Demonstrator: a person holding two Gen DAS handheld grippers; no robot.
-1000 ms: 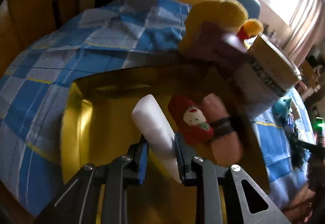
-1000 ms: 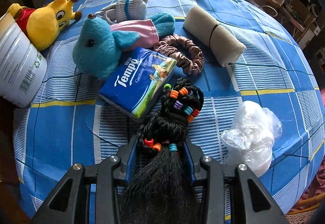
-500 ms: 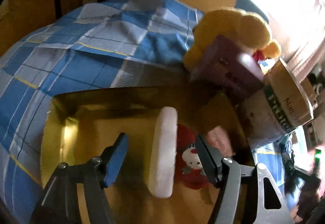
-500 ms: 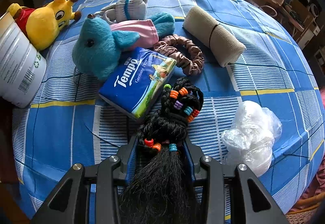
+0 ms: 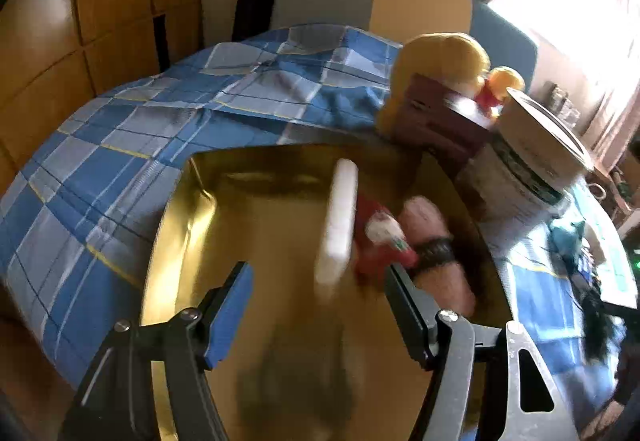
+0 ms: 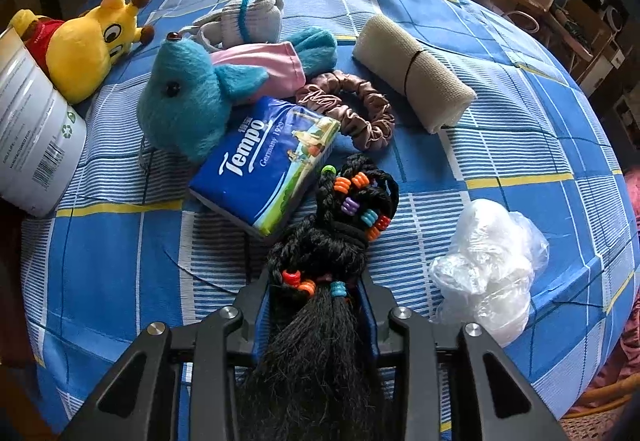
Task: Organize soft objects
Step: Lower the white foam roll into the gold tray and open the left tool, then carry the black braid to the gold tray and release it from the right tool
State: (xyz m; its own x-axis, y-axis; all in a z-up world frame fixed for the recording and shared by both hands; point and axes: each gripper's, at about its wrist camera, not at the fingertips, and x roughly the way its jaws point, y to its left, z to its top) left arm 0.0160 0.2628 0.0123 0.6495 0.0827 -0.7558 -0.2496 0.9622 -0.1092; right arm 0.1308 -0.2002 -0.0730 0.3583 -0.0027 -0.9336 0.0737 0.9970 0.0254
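Note:
In the left wrist view a gold tray (image 5: 188, 225) lies on the blue checked bedspread. In it lie a white roll (image 5: 339, 225), a red plush (image 5: 380, 237) and a pink roll with a black band (image 5: 434, 261). My left gripper (image 5: 318, 305) is open and empty above the tray, just short of the white roll. My right gripper (image 6: 316, 305) is shut on a black braided hairpiece with coloured beads (image 6: 344, 217). Beyond it lie a Tempo tissue pack (image 6: 264, 165), a blue plush (image 6: 192, 97), a brown scrunchie (image 6: 352, 109), a beige roll (image 6: 416, 73), a yellow plush (image 6: 84, 45) and rolled socks (image 6: 248, 21).
A crumpled clear plastic bag (image 6: 488, 265) lies right of the hairpiece. A white canister (image 6: 32, 129) stands at the left; it also shows in the left wrist view (image 5: 532, 165), beside a maroon box (image 5: 436, 121). Wooden wardrobe (image 5: 80, 1) and headboard stand behind the bed.
My left gripper let go of the white roll, opened wide and drew back; the roll now lies in the tray. The right gripper and hairpiece have not moved.

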